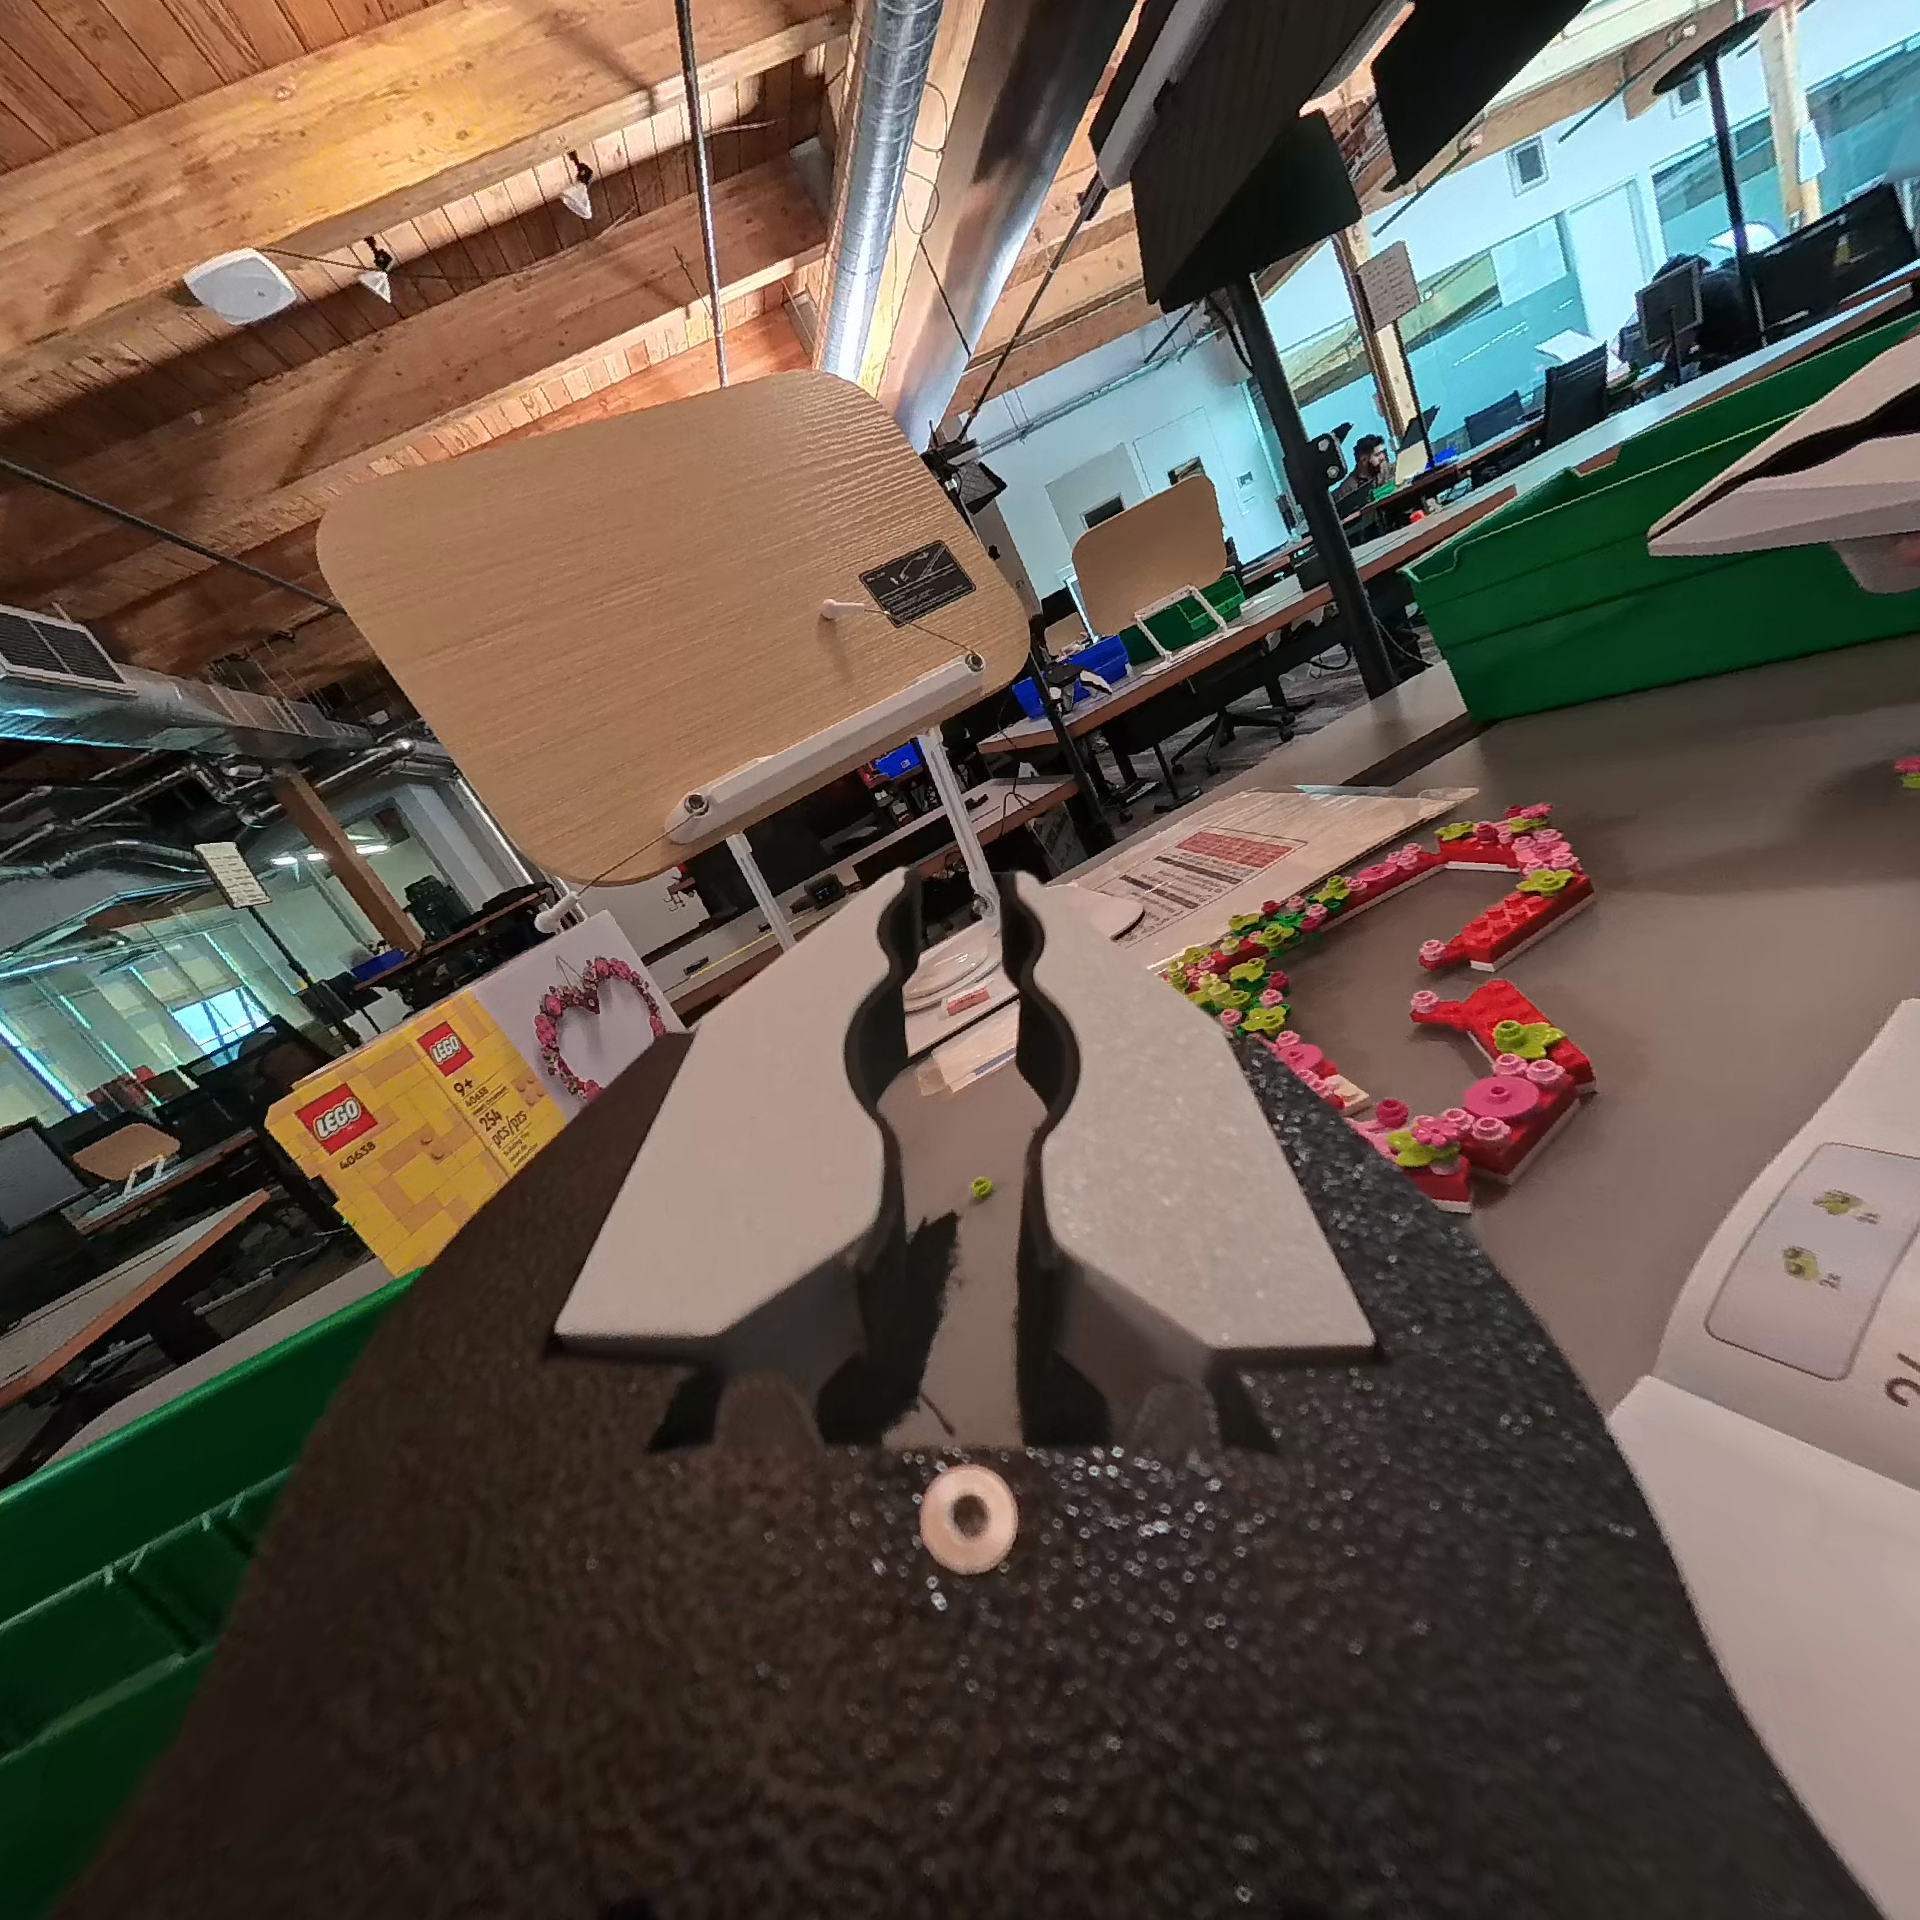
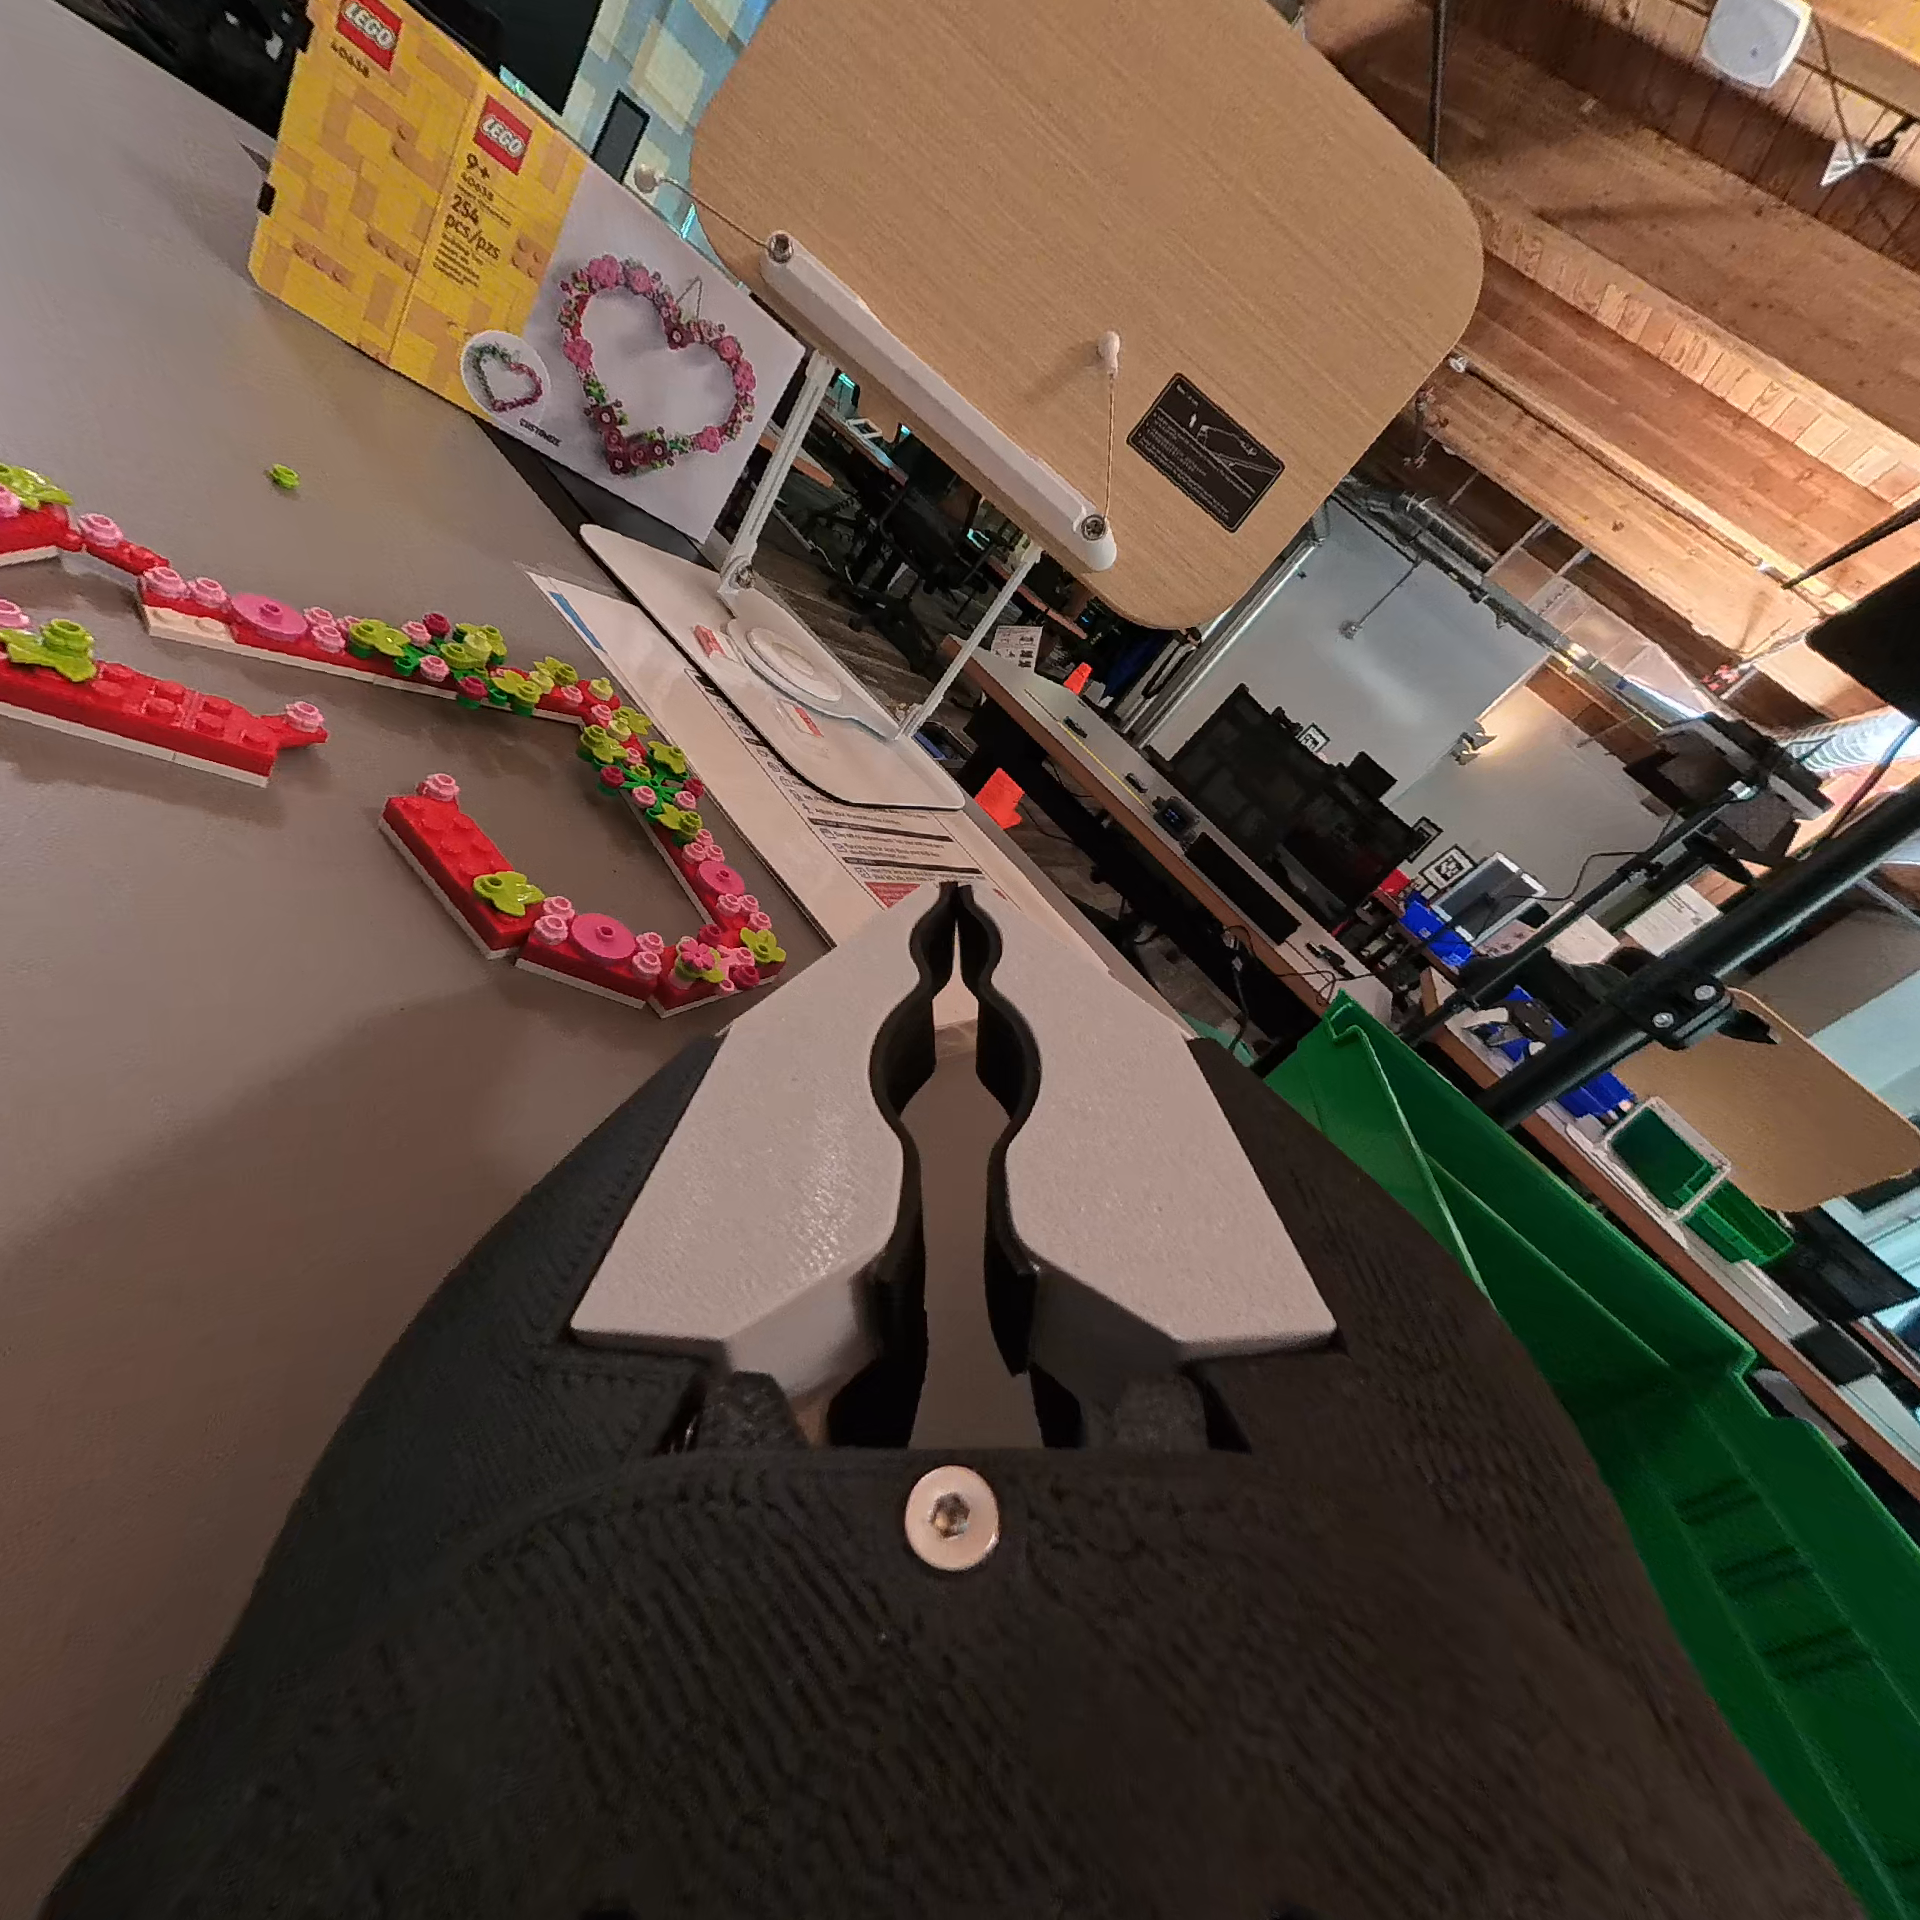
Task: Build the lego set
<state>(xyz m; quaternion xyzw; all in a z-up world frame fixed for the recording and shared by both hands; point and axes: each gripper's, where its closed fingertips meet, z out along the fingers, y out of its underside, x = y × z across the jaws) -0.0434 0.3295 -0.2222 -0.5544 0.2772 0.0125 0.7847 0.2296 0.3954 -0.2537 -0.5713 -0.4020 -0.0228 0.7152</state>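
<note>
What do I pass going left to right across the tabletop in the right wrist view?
Red heart build → right claw, tips nearly together and holding nothing → green bin. The yellow set box stands farther back on the left.

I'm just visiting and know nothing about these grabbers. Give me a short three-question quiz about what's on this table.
1. True or false: the left gripper holds a brick.
2. What shape does the picture on the yellow box show?
A. star
B. heart
C. car
3. What colour is the loose small piece lying on the table between the left gripper's fingers?

Key:
1. False; it is open and empty.
2. B
3. Lime green; the red build lies apart from it.
</note>
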